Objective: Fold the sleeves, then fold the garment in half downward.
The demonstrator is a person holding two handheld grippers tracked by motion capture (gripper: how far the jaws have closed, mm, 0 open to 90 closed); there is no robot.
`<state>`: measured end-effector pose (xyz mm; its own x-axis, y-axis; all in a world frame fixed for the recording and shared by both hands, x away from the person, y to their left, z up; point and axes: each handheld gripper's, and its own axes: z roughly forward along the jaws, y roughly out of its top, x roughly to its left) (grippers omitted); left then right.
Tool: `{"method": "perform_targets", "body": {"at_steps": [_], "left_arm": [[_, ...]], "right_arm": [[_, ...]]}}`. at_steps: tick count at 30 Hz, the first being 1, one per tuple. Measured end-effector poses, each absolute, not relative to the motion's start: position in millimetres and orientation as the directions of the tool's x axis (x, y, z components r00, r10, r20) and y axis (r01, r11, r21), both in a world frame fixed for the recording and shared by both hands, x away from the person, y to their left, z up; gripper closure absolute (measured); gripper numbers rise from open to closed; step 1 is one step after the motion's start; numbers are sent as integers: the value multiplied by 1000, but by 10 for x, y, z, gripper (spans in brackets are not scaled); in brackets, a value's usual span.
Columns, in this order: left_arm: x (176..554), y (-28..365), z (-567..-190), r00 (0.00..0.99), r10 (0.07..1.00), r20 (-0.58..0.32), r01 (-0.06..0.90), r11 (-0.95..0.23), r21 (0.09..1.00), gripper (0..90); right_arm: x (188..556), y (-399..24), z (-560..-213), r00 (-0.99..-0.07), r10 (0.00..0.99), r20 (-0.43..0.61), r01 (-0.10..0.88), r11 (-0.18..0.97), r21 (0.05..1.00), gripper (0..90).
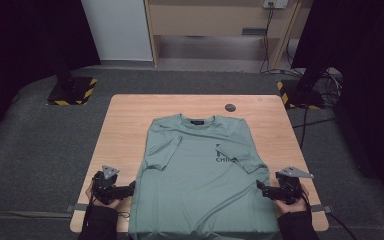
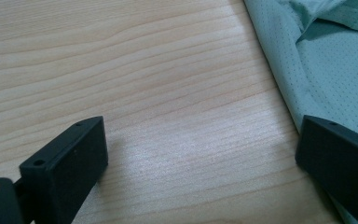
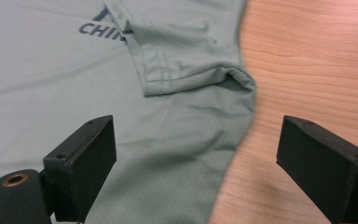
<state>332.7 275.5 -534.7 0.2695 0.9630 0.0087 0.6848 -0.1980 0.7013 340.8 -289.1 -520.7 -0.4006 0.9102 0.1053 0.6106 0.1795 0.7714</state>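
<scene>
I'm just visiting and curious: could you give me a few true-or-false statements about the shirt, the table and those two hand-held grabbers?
1. The T-shirt lies flat on the wooden table. True.
2. Both sleeves are spread outward. False: they are folded in over the body.
3. The right gripper has open jaws. True.
4. The left gripper clamps the shirt. False: its jaws stand open, one over bare wood.
5. The shirt is red. False: it is grey-green.
</scene>
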Motion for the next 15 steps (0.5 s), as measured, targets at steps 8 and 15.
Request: {"method": "perform_targets", "body": {"at_steps": [8, 15], "left_arm": [[3327, 2755, -5347, 270, 963, 9, 684, -199, 702, 12], [3310, 2749, -5327, 280, 960, 3, 686, -202, 699, 49]], "right_arm": [[3367, -2877, -5211, -400, 913, 86, 610, 195, 768, 118], [3374, -2887, -5208, -401, 912, 90, 609, 192, 769, 117]]}}
